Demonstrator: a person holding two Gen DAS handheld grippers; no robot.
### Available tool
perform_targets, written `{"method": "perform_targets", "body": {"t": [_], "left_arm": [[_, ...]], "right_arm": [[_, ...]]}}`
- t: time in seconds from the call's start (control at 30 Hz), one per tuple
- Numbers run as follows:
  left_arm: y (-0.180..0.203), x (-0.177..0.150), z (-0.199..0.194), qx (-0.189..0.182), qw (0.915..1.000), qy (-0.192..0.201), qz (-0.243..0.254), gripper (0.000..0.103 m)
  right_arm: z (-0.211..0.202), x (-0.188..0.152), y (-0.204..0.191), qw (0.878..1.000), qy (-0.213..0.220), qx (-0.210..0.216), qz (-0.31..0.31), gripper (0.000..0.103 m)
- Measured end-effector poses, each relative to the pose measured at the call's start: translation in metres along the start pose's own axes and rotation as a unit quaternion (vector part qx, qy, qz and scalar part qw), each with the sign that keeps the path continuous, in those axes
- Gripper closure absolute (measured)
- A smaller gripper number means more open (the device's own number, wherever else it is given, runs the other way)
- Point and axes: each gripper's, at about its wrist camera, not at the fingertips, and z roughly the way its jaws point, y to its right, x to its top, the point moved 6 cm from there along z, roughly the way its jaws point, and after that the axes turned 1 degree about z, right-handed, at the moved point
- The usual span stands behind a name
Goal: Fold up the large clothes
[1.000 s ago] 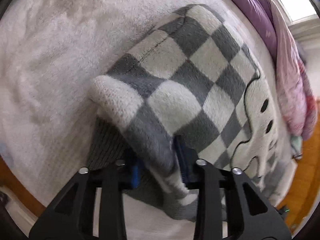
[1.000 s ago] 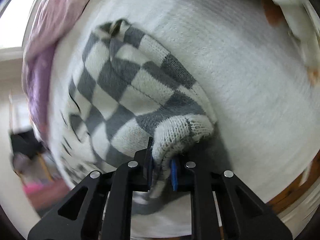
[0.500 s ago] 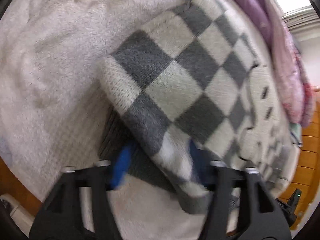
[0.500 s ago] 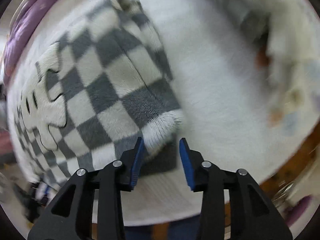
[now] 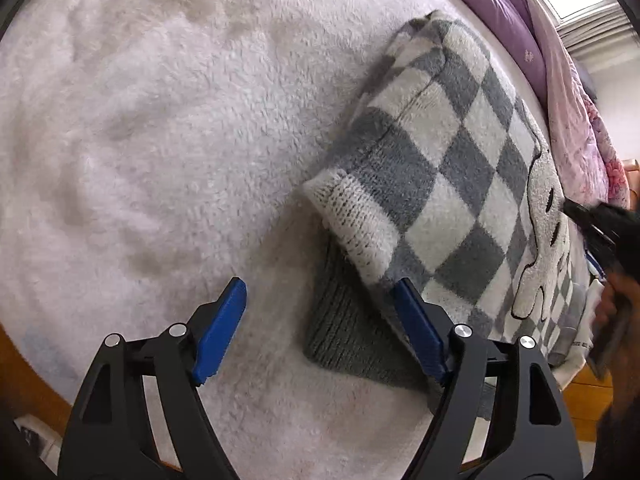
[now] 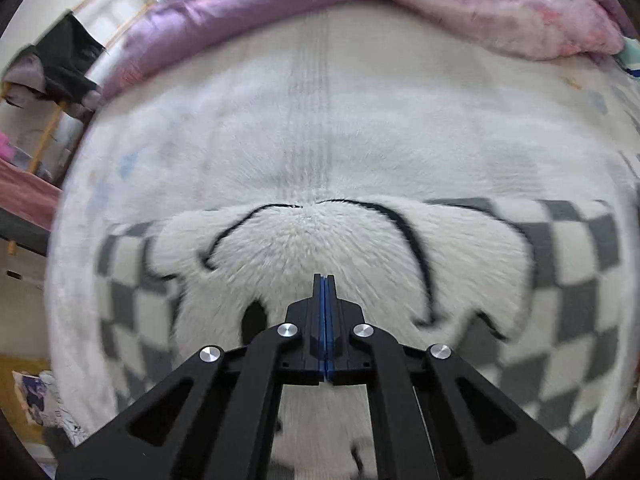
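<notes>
A grey-and-white checked fluffy sweater [image 5: 448, 176] with a white cartoon figure lies on the white fleece bed cover [image 5: 160, 120]. Its sleeve is folded across the body, the white ribbed cuff [image 5: 352, 220] over the grey hem [image 5: 344, 332]. My left gripper [image 5: 320, 300] is open and empty, its right finger beside the cuff. In the right wrist view my right gripper [image 6: 324, 280] is shut with nothing between its pads, over the white figure [image 6: 320, 248] on the sweater. The other gripper and hand [image 5: 608, 248] show at the right edge of the left wrist view.
A purple and pink quilt [image 6: 360, 12] is bunched along the far side of the bed. The wooden bed edge [image 5: 24, 376] shows at lower left. A rack with dark clothes [image 6: 60, 64] stands beyond the bed at left.
Both grippers let go of the folded sleeves. My left gripper opened wide and drew back to the left. My right gripper opened, then shut empty and swung over the sweater's middle.
</notes>
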Motion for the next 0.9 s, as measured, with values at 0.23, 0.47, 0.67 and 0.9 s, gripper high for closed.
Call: {"method": "perform_targets", "body": {"t": [0.23,0.47,0.67,0.9], "left_arm": [[-0.005,-0.003,0.012,-0.017,0.9998,-0.004,-0.001,0.026],[-0.011,-0.013,0.007,-0.040,0.9989,-0.007,-0.023,0.027],[-0.001,-0.017,0.012,-0.053,0.9984,-0.016,-0.006,0.045],[0.024,-0.007,0.017,-0.054,0.9977,-0.031,0.026,0.084]], "right_arm": [[0.006,-0.036,0.008,1.000,-0.018,-0.005,0.019,0.103],[-0.004,-0.172,0.015,0.992,-0.113,0.004,0.060,0.103],[0.011,-0.183,0.012,0.991,-0.114,0.010,0.066,0.103],[-0.012,-0.170,-0.014,0.993,-0.112,0.022,0.036,0.087]]}}
